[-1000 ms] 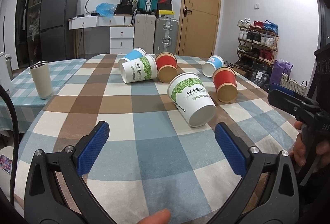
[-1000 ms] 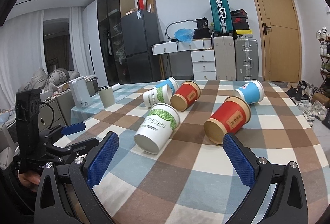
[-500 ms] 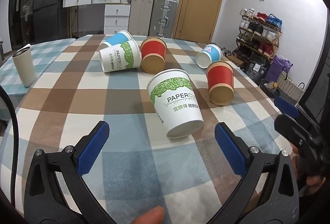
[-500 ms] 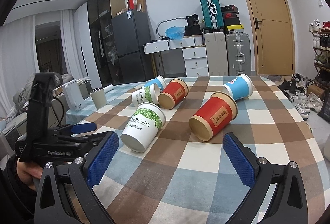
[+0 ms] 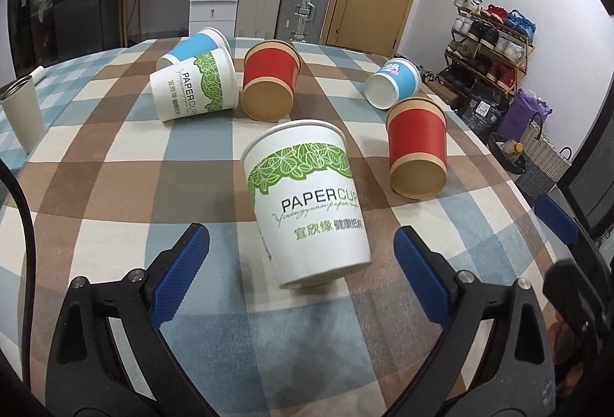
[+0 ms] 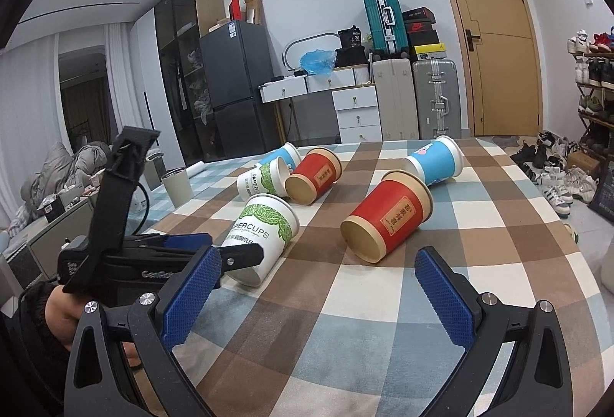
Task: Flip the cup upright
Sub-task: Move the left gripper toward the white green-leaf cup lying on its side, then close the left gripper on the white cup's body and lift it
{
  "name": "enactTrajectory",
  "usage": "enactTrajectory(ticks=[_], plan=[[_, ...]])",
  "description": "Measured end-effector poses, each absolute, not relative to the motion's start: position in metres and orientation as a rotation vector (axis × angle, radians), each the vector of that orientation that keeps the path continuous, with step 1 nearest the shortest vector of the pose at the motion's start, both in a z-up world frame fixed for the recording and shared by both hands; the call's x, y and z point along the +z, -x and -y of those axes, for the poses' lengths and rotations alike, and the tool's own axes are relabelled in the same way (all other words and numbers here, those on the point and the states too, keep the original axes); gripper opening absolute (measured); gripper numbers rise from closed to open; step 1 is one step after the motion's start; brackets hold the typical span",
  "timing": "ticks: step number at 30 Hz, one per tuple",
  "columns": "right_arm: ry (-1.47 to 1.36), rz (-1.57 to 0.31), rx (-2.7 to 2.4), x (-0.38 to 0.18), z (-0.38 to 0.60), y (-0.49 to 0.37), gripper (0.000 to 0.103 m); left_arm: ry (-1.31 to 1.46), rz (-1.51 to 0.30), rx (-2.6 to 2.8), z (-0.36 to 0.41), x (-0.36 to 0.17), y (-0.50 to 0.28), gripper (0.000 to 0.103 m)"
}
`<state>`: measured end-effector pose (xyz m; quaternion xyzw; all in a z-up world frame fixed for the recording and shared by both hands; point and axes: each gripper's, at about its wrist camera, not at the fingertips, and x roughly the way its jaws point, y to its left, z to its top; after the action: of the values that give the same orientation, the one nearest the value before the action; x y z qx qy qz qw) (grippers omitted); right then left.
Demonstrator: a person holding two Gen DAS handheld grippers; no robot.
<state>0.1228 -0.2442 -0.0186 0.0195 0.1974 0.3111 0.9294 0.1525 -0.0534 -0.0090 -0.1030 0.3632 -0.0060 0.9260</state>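
Note:
Several paper cups lie on their sides on a checked tablecloth (image 5: 115,187). The nearest is a white cup with green leaves (image 5: 307,202), its base toward me; it also shows in the right wrist view (image 6: 264,233). My left gripper (image 5: 301,267) is open, its blue pads on either side of this cup's base, apart from it. My right gripper (image 6: 312,290) is open and empty, in front of a red cup (image 6: 387,221). The left gripper (image 6: 184,256) shows in the right wrist view, reaching the white cup.
A second white cup (image 5: 192,91), two blue cups (image 5: 391,83) (image 5: 192,46) and two red cups (image 5: 270,87) (image 5: 416,152) lie farther back. A grey tumbler (image 5: 23,114) stands upright at the left edge. Suitcases, drawers and a shoe rack stand beyond the table.
My left gripper has moved forward and down until the near white cup's base lies between its pads. My right gripper has moved slightly closer to the red cup.

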Motion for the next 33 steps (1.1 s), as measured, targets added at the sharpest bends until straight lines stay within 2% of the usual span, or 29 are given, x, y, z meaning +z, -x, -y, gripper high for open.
enactTrajectory(ticks=[3,6,8,10,19,33], plan=[[-0.042,-0.407,0.637,-0.019,0.244,-0.123,0.103,0.213,-0.765,-0.007,0.056,-0.011,-0.161,0.088],[-0.043,-0.407,0.639,-0.019,0.245,-0.124,0.103,0.227,-0.786,-0.004,0.056,-0.015,-0.167,0.075],[-0.044,-0.407,0.640,-0.019,0.245,-0.124,0.103,0.238,-0.793,-0.008,0.055,-0.017,-0.169,0.060],[-0.044,-0.409,0.640,-0.020,0.245,-0.124,0.103,0.244,-0.791,-0.017,0.055,-0.017,-0.168,0.058],[-0.043,-0.406,0.643,-0.022,0.245,-0.126,0.103,0.247,-0.755,-0.014,0.052,-0.012,-0.150,0.057],[-0.035,-0.408,0.666,-0.022,0.237,-0.120,0.103,0.242,-0.669,-0.025,0.044,0.010,-0.080,0.057]])
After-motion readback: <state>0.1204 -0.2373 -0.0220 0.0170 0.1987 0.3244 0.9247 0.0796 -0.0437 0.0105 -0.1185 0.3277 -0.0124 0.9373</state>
